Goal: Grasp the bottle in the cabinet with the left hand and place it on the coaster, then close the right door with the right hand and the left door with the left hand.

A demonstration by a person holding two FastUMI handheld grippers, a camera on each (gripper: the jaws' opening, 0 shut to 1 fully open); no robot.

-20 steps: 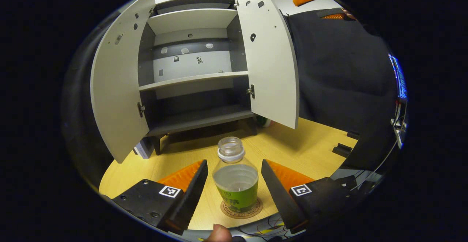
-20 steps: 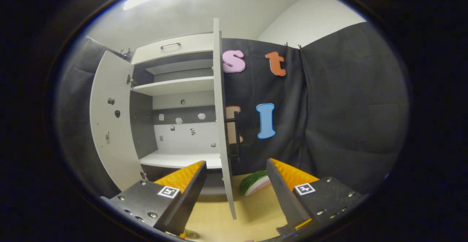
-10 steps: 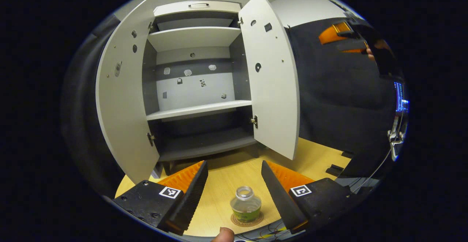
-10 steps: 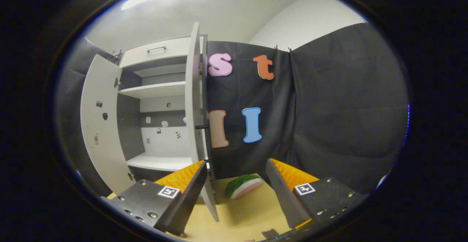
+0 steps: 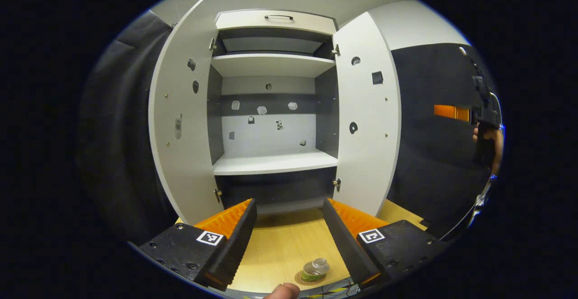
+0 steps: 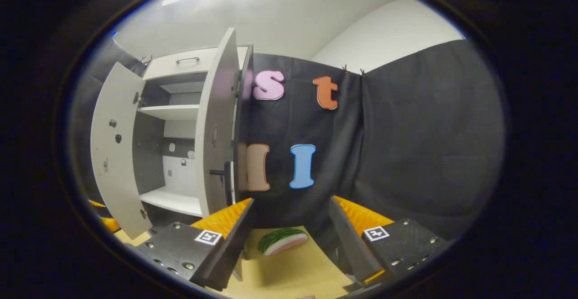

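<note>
1. My left gripper (image 5: 289,226) is spread wide with nothing between its fingers. It sits raised above the wooden table (image 5: 280,249), facing the cabinet (image 5: 273,109) squarely.

2. The bottle (image 5: 314,269) stands low in the left gripper view, on the coaster (image 5: 301,280), apart from both fingers. I judge the placing step done. A fingertip (image 5: 282,291) of the holding hand pokes in at the bottom edge.

3. My right gripper (image 6: 289,226) is also released, its fingers wide apart and holding nothing. I can see it again at the far right of the left gripper view, with the hand (image 5: 490,143) that carries it, well away from the cabinet.

4. Outward from there, the right door (image 6: 216,127) stands open, seen nearly edge-on in the right gripper view, with its dark handle (image 6: 219,172) sticking out. The gripper is to the outer side of that door and not touching it.

5. The left door (image 5: 183,123) is swung fully open too, and the shelves inside look bare.

6. A watermelon slice (image 6: 282,240) lies on the table just ahead of my right fingers, near the booth wall.

7. The step in hand, as I read it, is closing the right door. The next move calls for bringing the right gripper against the door's outer face and sweeping it toward the cabinet front, pushing on the panel and not catching the handle.

8. After that, the left gripper must get round behind the left door and push it shut, keeping clear of the bottle below.
</note>
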